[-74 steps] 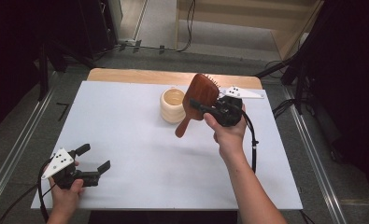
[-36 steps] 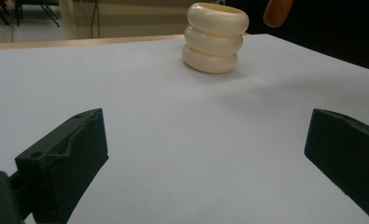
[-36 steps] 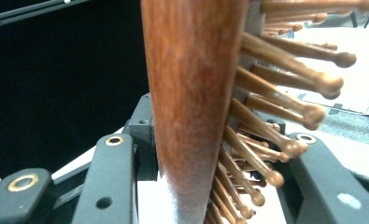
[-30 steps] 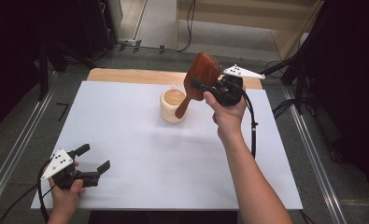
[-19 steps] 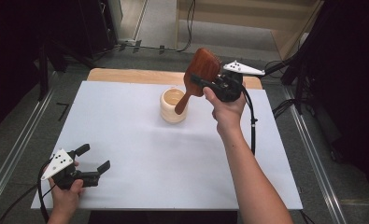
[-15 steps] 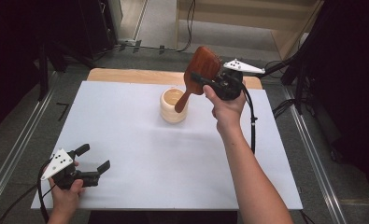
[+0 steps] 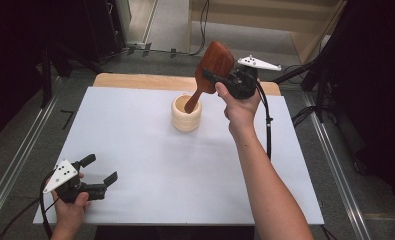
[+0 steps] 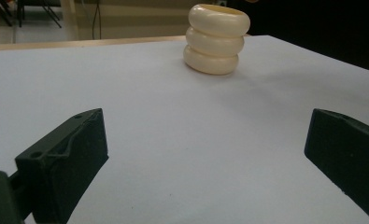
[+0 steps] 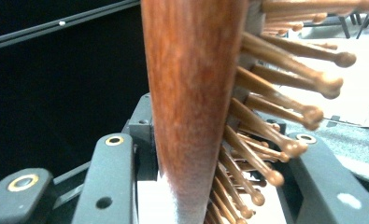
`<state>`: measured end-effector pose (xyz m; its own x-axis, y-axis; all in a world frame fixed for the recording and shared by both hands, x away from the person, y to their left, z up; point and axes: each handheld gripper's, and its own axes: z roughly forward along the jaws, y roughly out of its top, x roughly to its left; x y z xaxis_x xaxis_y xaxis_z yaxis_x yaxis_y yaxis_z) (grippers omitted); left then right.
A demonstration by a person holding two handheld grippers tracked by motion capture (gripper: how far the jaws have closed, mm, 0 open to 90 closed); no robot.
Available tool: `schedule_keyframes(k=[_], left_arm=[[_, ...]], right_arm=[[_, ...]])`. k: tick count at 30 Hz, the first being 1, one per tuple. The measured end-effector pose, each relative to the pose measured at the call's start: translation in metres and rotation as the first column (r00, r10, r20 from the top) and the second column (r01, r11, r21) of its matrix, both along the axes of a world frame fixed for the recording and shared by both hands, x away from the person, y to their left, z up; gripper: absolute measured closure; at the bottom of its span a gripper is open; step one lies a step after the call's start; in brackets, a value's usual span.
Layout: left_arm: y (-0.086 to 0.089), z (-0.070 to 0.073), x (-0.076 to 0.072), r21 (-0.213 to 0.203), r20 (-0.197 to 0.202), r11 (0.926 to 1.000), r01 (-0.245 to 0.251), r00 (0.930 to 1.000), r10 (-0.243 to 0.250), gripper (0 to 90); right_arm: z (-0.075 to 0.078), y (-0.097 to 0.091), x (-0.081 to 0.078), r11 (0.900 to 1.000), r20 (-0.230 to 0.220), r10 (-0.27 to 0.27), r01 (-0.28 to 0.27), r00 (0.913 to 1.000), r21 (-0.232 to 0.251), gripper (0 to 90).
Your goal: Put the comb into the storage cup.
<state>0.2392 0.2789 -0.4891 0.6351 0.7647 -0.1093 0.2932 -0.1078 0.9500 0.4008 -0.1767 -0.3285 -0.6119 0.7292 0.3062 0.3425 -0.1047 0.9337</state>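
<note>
In the high view the white bench (image 7: 135, 150) is evenly and fairly brightly lit from overhead, while the surroundings at both sides fall into near black; the cream holder (image 7: 186, 114) throws only a soft, faint shadow toward the right, and the picture is a little soft, with the bench edges slightly bowed. The left gripper view is clear on the holder (image 8: 216, 39) and the bench surface, with a pale shadow beside it, but the near dark jaws are softer. In the right gripper view the wooden brush (image 9: 191, 93) sits so close that it is blurred, a dull sheen runs down its back, the left background is dark, and the right background is washed out bright.
</note>
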Motion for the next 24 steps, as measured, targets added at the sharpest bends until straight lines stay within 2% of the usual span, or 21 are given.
schedule_keyframes(k=[7,15,20,24], left_arm=[[0.0,0.0,0.0,-0.002,0.002,1.0,0.005,1.0,-0.005,0.0],[0.0,0.0,0.0,-0.001,0.002,1.0,0.006,1.0,-0.006,0.0],[0.0,0.0,0.0,-0.001,0.002,1.0,0.006,1.0,-0.006,0.0],[0.0,0.0,0.0,-0.005,0.003,1.0,0.005,1.0,-0.005,0.0]], right_arm=[[-0.002,0.004,0.009,0.9997,0.002,-0.015,0.015,0.9999,-0.017,52.7],[-0.013,0.006,0.019,0.9991,-0.001,-0.031,0.031,0.9995,-0.029,52.7],[-0.025,0.009,0.028,0.9991,-0.017,-0.038,0.038,0.9991,-0.02,52.7],[-0.034,0.013,0.032,0.9985,-0.02,-0.043,0.043,0.9989,-0.034,52.7]])
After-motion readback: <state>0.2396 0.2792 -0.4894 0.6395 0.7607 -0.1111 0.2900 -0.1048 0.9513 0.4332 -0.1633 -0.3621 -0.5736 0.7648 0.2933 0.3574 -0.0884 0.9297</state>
